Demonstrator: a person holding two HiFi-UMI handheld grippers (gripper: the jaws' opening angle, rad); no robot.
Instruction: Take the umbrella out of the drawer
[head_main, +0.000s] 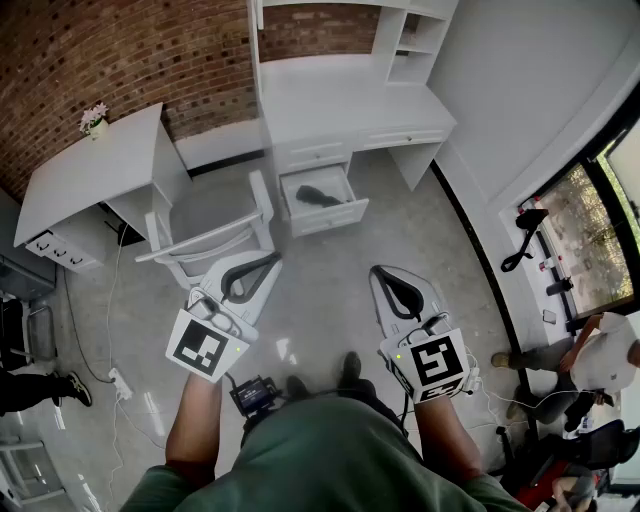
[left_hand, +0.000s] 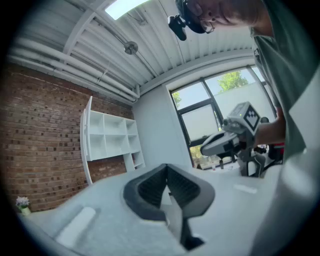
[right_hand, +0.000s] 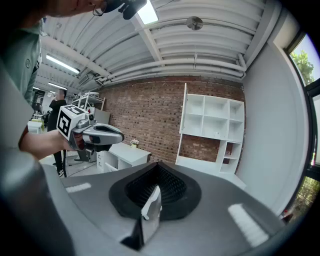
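Observation:
A dark folded umbrella (head_main: 318, 195) lies in the open white drawer (head_main: 345, 214) under the desk with a hutch (head_main: 350, 105). Both grippers are held well back from it, above the floor in front of the person. My left gripper (head_main: 268, 264) is shut and empty, near the chair. My right gripper (head_main: 386, 272) is also shut with nothing between its fingers. In the left gripper view the shut jaws (left_hand: 167, 190) point level at the room's wall and window, with the right gripper (left_hand: 235, 135) to the side. The right gripper view shows its shut jaws (right_hand: 155, 187) facing the brick wall; the drawer is in neither view.
A white chair (head_main: 215, 235) stands left of the drawer, close to my left gripper. A second white desk (head_main: 95, 170) with a small flower pot (head_main: 93, 118) is at the far left. Cables and a power strip (head_main: 120, 382) lie on the floor. A person (head_main: 600, 355) sits at the right.

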